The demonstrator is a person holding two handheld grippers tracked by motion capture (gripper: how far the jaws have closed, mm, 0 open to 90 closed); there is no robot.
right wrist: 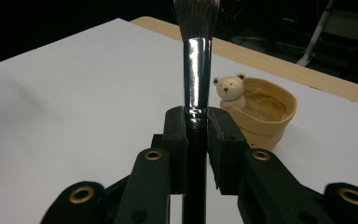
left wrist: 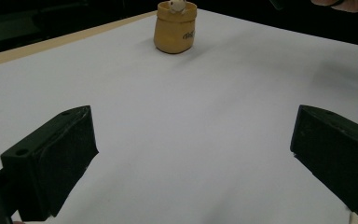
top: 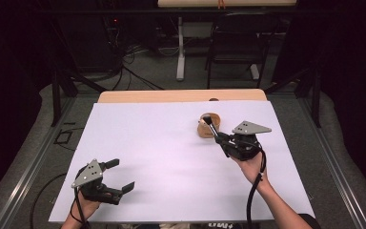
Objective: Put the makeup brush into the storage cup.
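A tan pot [top: 208, 126] with a small bear figure [right wrist: 230, 89] on its rim stands on the white table [top: 162, 162]. Just beside the pot, the right gripper [right wrist: 196, 122] clamps a black brush [right wrist: 197, 70]. Well away from the pot, the left gripper [top: 119, 175] is spread wide, holding nothing.

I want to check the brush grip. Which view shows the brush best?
The right gripper view: the brush stands close up, its shiny black handle clamped between the right tongs, bristles at the top edge. The high view shows it small, pointing toward the tan pot. The left gripper view gives no clear sight of it.
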